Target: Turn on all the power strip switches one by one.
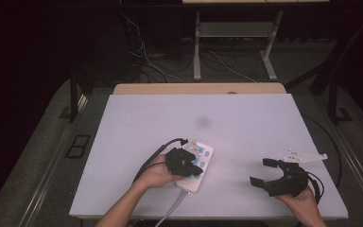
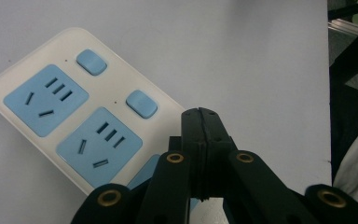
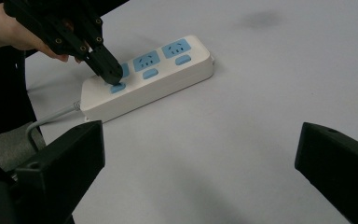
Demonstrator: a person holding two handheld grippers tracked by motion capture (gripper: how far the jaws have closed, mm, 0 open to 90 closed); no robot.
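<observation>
A white table (image 1: 246, 127) carries one power strip (image 1: 203, 158) at seven o'clock, its grey cord (image 1: 170, 213) trailing off the near edge.

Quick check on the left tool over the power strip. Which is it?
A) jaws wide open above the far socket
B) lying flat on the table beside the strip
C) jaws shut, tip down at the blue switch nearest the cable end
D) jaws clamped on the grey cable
C: the left tool has its jaws together, tip at the blue switch at the cable end of the power strip.

Power strip (image 1: 194, 166) lies on the table (image 1: 246, 118) (near edge, left of centre).
</observation>
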